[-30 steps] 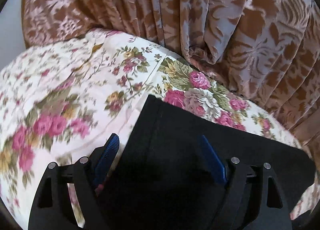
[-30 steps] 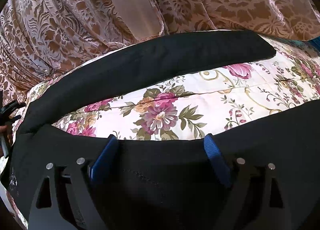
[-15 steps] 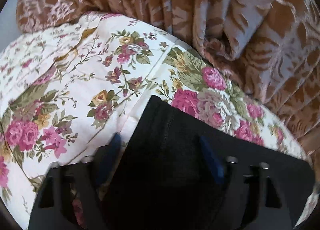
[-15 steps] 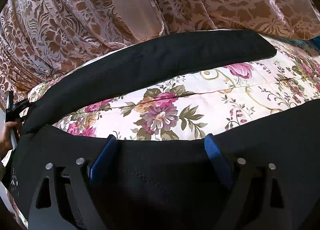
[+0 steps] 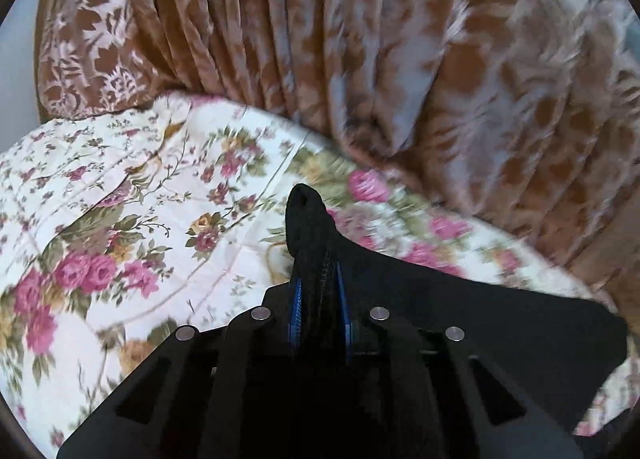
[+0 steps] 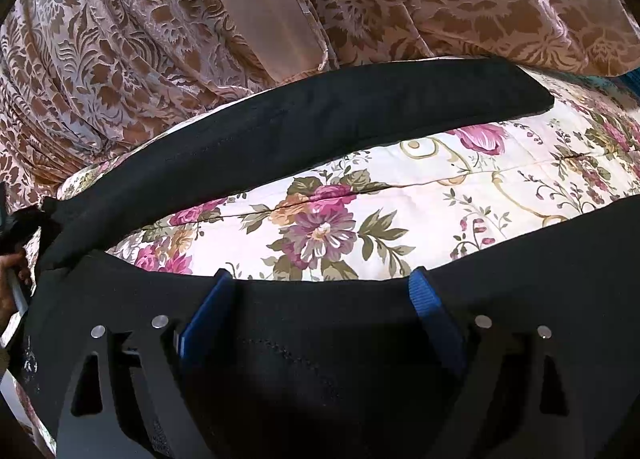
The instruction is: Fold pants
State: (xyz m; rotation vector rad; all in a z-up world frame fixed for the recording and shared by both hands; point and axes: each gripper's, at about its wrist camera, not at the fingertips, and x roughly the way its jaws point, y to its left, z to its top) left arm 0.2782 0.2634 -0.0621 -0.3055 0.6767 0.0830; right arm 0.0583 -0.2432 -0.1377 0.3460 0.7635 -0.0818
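Observation:
The black pants (image 5: 460, 307) lie on a flowered bedspread (image 5: 120, 219). In the left wrist view my left gripper (image 5: 318, 287) has its jaws closing. The blue pads (image 5: 296, 311) pinch a bunched corner of the pants, which sticks up past the fingertips. In the right wrist view one black leg (image 6: 320, 119) stretches across the far side of the bed, and the nearer part of the pants (image 6: 320, 339) lies under my right gripper (image 6: 320, 277). That gripper is open, its blue fingers (image 6: 430, 299) spread wide over the fabric's edge.
A brown and pink patterned curtain (image 6: 120, 39) hangs right behind the bed and touches its far edge. The bedspread (image 6: 400, 211) shows between the two black parts of the pants. A hand (image 6: 10, 275) is at the far left edge of the right wrist view.
The left gripper's fingers have come together on the pants corner, gathering it into a raised fold and lifting it a little. The right gripper has stayed where it was, open.

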